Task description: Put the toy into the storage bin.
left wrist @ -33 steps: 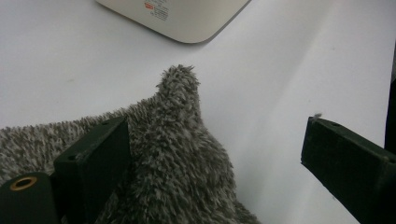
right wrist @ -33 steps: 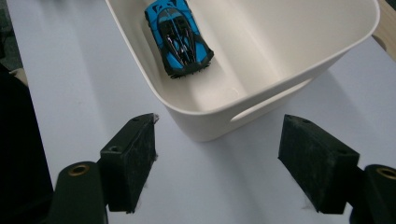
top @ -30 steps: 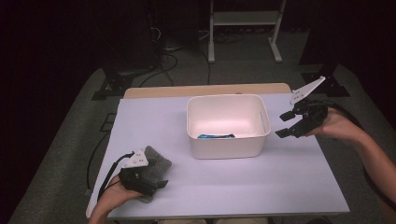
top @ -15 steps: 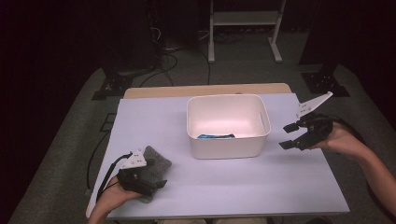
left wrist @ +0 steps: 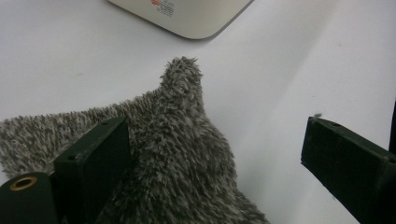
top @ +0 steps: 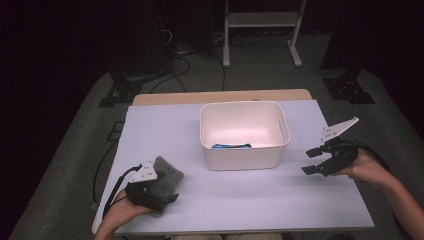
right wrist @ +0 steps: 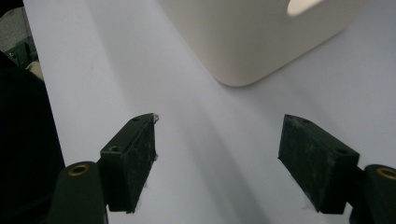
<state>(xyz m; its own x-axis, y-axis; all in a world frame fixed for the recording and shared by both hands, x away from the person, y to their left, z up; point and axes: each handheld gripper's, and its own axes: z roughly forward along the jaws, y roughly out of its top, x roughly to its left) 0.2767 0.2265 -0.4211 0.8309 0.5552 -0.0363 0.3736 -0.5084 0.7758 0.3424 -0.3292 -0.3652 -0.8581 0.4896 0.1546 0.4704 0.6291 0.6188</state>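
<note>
Shaggy grey cloth [left wrist: 177,154], smooth glossy plastic bin [top: 244,150], matt table sheet [top: 240,195].

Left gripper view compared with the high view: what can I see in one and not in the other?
The left gripper view alone gives the cloth's shaggy pile between open jaws and a red-printed label on the bin wall. The high view alone gives the blue packet inside the white bin, the right gripper open above the table, and the floor stands. Both show the grey cloth, bin and table.
</note>
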